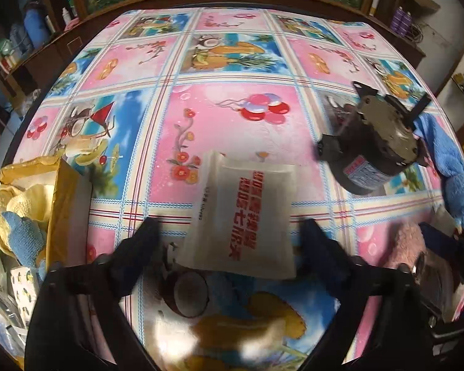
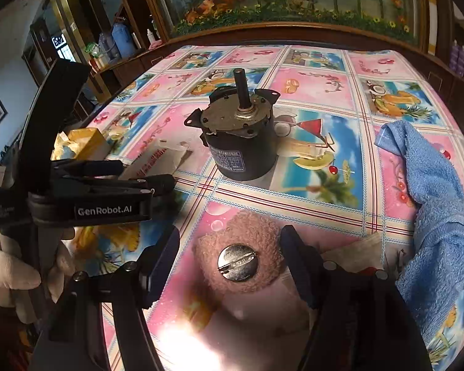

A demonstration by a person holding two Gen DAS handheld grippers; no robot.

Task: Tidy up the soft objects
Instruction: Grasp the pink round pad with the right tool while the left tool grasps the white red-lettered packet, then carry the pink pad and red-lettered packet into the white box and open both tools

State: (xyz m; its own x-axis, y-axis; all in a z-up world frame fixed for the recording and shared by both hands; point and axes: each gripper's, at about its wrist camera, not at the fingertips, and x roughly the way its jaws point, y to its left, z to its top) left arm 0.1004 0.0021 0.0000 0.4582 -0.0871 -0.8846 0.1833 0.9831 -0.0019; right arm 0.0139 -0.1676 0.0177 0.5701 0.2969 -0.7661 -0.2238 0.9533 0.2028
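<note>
A white pouch with red print (image 1: 241, 216) lies flat on the patterned tablecloth (image 1: 232, 117). My left gripper (image 1: 229, 232) is open with a finger on each side of the pouch's near part. A pink fuzzy patch with a round metal pin back (image 2: 238, 261) lies on the cloth. My right gripper (image 2: 230, 258) is open and straddles it. A blue towel (image 2: 433, 204) lies crumpled at the right; it also shows in the left wrist view (image 1: 448, 160). The left gripper appears in the right wrist view (image 2: 133, 182), over the pouch (image 2: 157, 160).
A dark electric motor with a shaft (image 2: 242, 136) stands mid-table, also in the left wrist view (image 1: 374, 142). A yellow box (image 1: 31, 213) at the left edge holds yellow and blue soft cloths. A dark wooden cabinet (image 2: 294, 31) runs behind the table.
</note>
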